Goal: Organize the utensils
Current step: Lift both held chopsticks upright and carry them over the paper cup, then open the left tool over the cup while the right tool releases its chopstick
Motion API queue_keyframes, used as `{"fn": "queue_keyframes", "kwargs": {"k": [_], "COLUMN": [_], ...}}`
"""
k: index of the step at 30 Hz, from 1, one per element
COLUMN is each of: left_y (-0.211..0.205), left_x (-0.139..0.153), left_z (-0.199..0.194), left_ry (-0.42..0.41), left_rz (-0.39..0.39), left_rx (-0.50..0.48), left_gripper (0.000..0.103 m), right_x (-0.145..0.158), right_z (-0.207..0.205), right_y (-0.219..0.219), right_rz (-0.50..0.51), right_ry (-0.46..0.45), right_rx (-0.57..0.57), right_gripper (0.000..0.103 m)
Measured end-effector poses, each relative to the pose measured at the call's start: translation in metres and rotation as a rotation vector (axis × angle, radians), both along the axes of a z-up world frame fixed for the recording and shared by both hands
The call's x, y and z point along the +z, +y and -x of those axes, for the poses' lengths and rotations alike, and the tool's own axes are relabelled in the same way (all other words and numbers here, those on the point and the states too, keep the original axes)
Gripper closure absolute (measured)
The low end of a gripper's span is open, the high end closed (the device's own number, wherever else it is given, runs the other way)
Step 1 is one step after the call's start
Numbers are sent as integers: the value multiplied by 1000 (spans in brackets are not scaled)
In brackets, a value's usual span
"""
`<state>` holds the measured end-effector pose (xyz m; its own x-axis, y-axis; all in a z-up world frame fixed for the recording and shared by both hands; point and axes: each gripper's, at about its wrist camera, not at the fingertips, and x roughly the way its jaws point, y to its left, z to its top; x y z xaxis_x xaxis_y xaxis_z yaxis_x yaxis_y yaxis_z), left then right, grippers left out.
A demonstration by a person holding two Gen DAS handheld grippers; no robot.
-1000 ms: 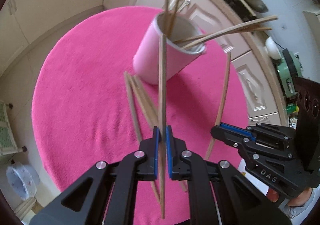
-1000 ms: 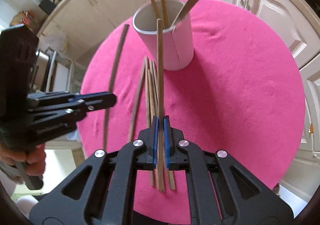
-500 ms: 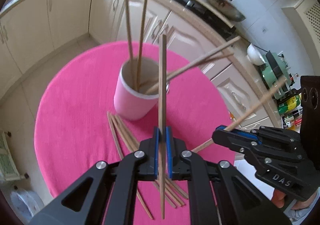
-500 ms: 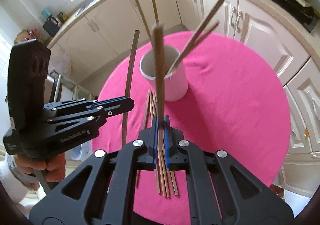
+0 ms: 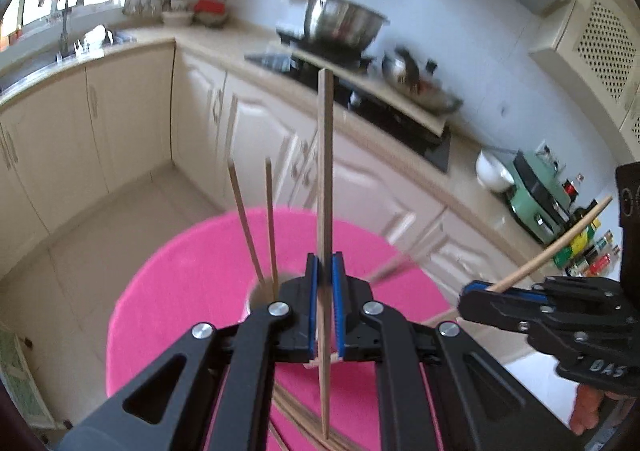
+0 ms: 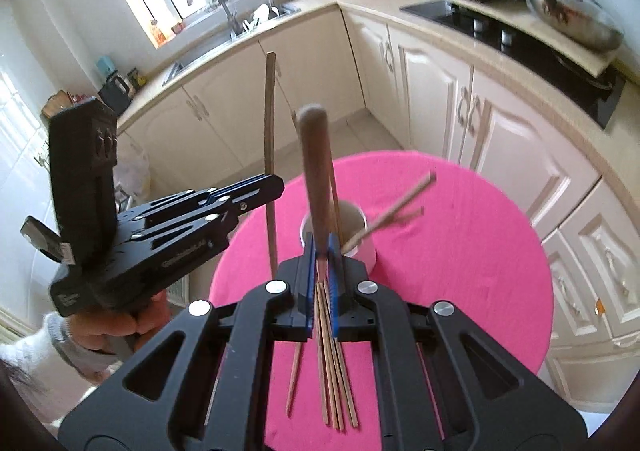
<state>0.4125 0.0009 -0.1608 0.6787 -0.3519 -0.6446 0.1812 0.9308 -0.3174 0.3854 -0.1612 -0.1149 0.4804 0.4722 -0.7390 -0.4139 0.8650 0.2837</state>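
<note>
My left gripper (image 5: 325, 283) is shut on one wooden chopstick (image 5: 325, 171), which stands upright above the round pink table (image 5: 168, 291). The white cup (image 5: 258, 297) is mostly hidden behind its fingers, and two chopsticks (image 5: 245, 223) rise from it. My right gripper (image 6: 323, 263) is shut on another chopstick (image 6: 314, 179), held up just in front of the white cup (image 6: 366, 247). Several loose chopsticks (image 6: 332, 371) lie on the pink cloth (image 6: 460, 251) below. Each gripper shows in the other's view, the left gripper (image 6: 276, 185) and the right gripper (image 5: 476, 301), both off the table.
Cream kitchen cabinets (image 6: 432, 91) curve round behind the table. A stove with a steel pot (image 5: 344, 23) and a pan (image 6: 576, 19) sits on the counter, with a sink (image 6: 224, 27) under the window. A person's hand (image 6: 116, 323) holds the left gripper. Tiled floor (image 5: 80, 251) lies left.
Both grippers have risen with their chopsticks, lifting them clear of the cloth. The cup and table have sunk lower in both views, and the counter and stove have come into sight.
</note>
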Motion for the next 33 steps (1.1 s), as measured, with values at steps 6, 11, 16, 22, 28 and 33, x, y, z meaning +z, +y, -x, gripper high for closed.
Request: {"fn": "queue_keyframes", "kwargs": {"k": [6,11,16,22,28,33], "left_y": [2,3,9,8,-1,0], "left_x": [20,27,17,-9,-32,-42], "left_z": [-19,-33,-48,-59,-60,-61], "left_ry": [-98,-179,-217,-198,-210,-195], "left_rz": [-8,-19,-24,-17,-90,-97], "left_rx": [24,52,94,119,124,122], "left_gripper": [96,96,96,96,96,96], "right_x": [22,25,21,7,-6,-13], "right_z": [-15,-29,-43,-54,-57,-61], "right_y": [8,16,22,28,31,32], "right_rz": [4,30,72,108,144,146], "right_ry": [-48,-62,-65,-51,-47,-39], "right_rx": [-1,-5,-23,-30,-36,-39], "right_gripper": [97,97,97,97,97,97]}}
